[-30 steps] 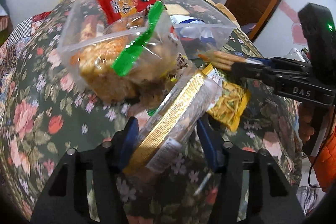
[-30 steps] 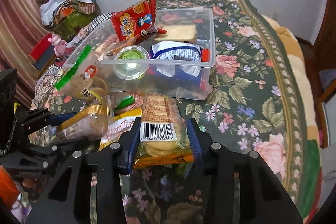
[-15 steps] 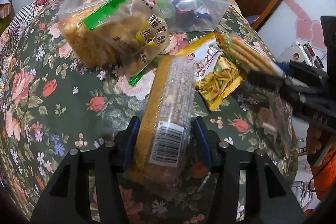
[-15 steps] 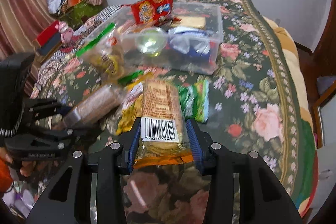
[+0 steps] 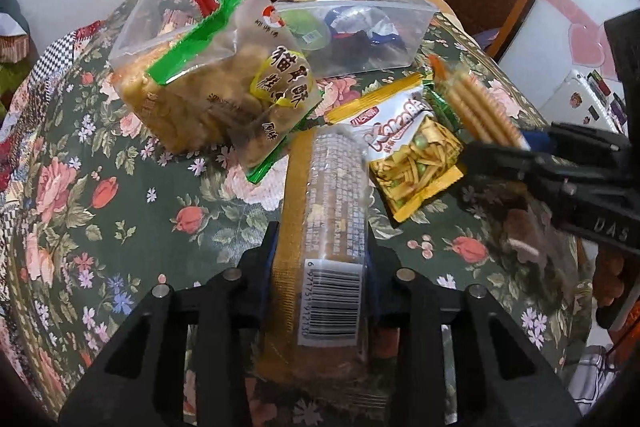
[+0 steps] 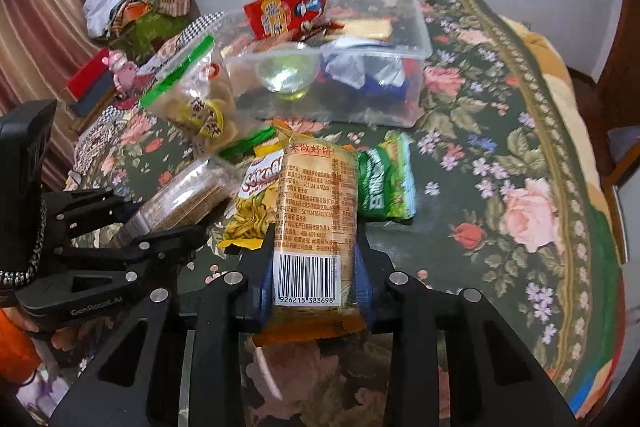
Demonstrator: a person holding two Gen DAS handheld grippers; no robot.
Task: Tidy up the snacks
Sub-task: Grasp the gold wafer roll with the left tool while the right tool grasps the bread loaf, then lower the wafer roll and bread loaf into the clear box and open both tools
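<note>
- Our left gripper (image 5: 320, 251) is closing, its blue pads pressing both sides of a gold-edged biscuit sleeve (image 5: 328, 195), barcode end nearest us.
- Our right gripper (image 6: 314, 267) is also closing, pads tight against an orange cracker pack (image 6: 316, 203) with its barcode towards us.
- Just beside these lie a yellow snack packet (image 5: 412, 163), a green packet (image 6: 384, 183) and a green-sealed bag of pastries (image 5: 224, 95), all on the floral tablecloth (image 6: 520, 187).
- Farther back we see the clear plastic box (image 6: 416, 27), holding a jelly cup (image 6: 286, 77), blue-white wrappers (image 6: 360, 73) and an upright red snack bag (image 6: 284, 9).
</note>
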